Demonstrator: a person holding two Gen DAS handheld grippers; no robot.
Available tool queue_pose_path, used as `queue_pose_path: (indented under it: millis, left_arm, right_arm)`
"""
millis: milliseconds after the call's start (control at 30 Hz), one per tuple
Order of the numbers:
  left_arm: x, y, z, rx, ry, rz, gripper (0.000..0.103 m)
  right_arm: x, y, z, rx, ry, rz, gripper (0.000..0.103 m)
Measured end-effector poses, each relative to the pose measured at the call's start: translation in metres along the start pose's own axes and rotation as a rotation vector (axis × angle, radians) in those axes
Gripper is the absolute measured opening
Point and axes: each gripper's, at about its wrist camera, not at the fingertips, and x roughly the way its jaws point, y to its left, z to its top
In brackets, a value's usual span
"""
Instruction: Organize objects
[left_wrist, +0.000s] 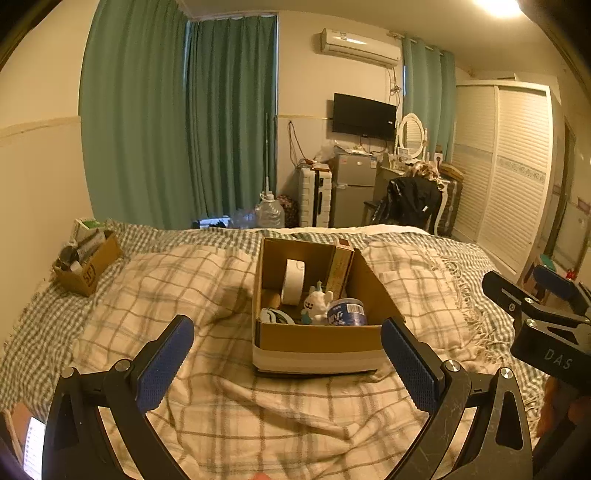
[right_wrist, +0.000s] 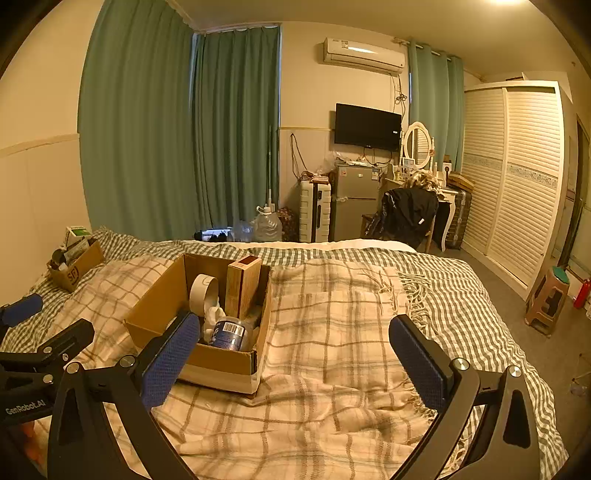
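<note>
the bed (left_wrist: 461, 266) fills the lower half of both views. it is covered with a green checked sheet, and over that lies a cream plaid blanket (left_wrist: 295, 413) with a fringe on its right edge. the blanket is wrinkled.

an open box (left_wrist: 317, 341) stands on the blanket near the middle of the bed. inside it are a tape roll (left_wrist: 293, 281) standing on edge, a tall carton (left_wrist: 340, 267) leaning at the back right, a white toy (left_wrist: 317, 301) and a blue jar (left_wrist: 347, 313) lying on its side. a second, smaller box (left_wrist: 86, 267) sits at the far left of the bed, close to the wall, with small items in it.

the left claw (left_wrist: 287, 363) is wide open and holds nothing – it hovers just before the box. the right claw (right_wrist: 295, 360) is also wide open and holds nothing, to the right of the box.

behind the bed hang green curtains (left_wrist: 177, 122). on the far wall are an air conditioner (left_wrist: 360, 47) and a tv (left_wrist: 364, 116); below stand a fridge (left_wrist: 352, 188) and a chair (left_wrist: 412, 201) with a dark jacket. a white wardrobe (left_wrist: 509, 166) is on the right.
</note>
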Motion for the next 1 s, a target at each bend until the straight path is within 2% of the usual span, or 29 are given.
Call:
queue_pose_path:
  millis: [133, 333, 1000]
  left_arm:
    - [-0.0019, 0.0019, 0.0000, -0.015, -0.013, 0.025, 0.103]
    - [-0.0034, 0.0073, -0.0015, -0.049, -0.012, 0.019, 0.103]
    - [-0.0042, 0.0088, -0.0028, -0.026, -0.014, 0.056, 0.103]
  right_arm:
    - [-0.0001, -0.0014, 0.0007, 0.006, -0.004, 0.002, 0.103]
    - [-0.0001, -0.0015, 0.0000, 0.006, -0.006, 0.001, 0.103]
    - [0.0029, 0.0019, -0.0013, -0.002, 0.003, 0.002, 0.103]
